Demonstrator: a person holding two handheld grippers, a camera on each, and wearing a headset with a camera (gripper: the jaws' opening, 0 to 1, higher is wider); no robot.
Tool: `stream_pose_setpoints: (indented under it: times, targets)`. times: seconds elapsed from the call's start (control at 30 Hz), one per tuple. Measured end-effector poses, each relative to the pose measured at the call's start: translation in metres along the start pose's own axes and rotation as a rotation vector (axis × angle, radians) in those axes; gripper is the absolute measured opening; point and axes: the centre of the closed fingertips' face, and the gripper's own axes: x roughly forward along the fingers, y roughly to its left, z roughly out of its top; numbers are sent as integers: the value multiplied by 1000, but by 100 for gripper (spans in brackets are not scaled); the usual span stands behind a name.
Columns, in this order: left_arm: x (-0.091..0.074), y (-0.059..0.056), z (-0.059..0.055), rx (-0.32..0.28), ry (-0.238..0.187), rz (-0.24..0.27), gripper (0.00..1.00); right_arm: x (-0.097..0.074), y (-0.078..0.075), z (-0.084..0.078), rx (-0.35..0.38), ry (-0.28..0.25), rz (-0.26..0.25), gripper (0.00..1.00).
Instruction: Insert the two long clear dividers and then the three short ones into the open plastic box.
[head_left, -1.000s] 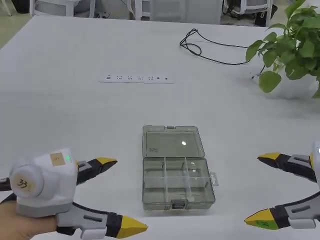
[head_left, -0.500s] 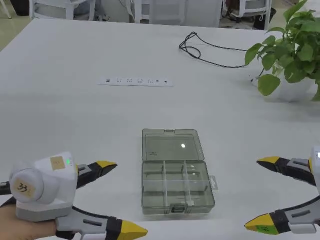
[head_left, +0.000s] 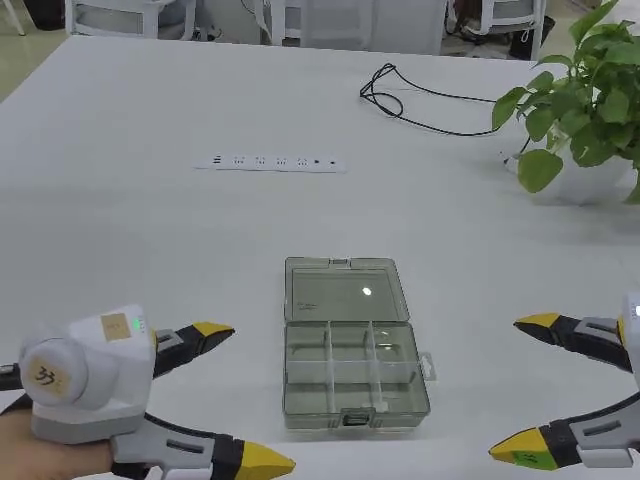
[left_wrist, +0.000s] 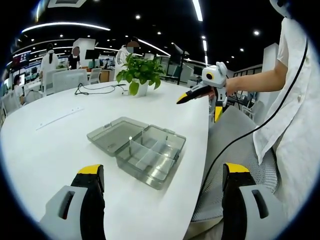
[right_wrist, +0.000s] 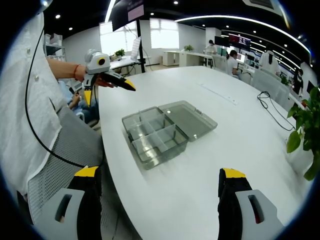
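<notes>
The clear grey plastic box (head_left: 352, 375) lies open on the white table, lid (head_left: 345, 289) flat behind the tray. Clear dividers (head_left: 348, 360) stand inside it, splitting the tray into several compartments. The same box (left_wrist: 152, 152) lies ahead in the left gripper view and the box (right_wrist: 156, 132) in the right gripper view. My left gripper (head_left: 232, 396) hovers open to the box's left, with nothing between its yellow-tipped fingers. My right gripper (head_left: 528, 385) hovers open to the box's right, also holding nothing. Each gripper (left_wrist: 202, 92) (right_wrist: 110, 82) appears in the other's view.
A white power strip (head_left: 270, 160) lies further back on the table (head_left: 150, 230). A black cable (head_left: 400, 95) loops at the far right, beside a potted green plant (head_left: 585, 100). The table's near edge runs just below the box. Chairs and people stand in the background.
</notes>
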Motion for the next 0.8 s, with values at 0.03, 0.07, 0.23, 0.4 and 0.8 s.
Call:
stream_pose_setpoints:
  times: [0.03,0.07,0.23,0.4,0.8]
  targets:
    - [0,0,0,-1,0,0,100,0,0,0,-1,1,1,98]
    - [0,0,0,0,1,0,100,0,0,0,-2,2,2,98]
    - [-1,0,-1,0,1,1,100,0,1,0,-4,2,2,98]
    - [-2,0,-1,2,2,1,100,0,0,1,-3,0,1,98]
    - [-1,0,0,1,-3,2,100,0,0,1,-6,4,1,98]
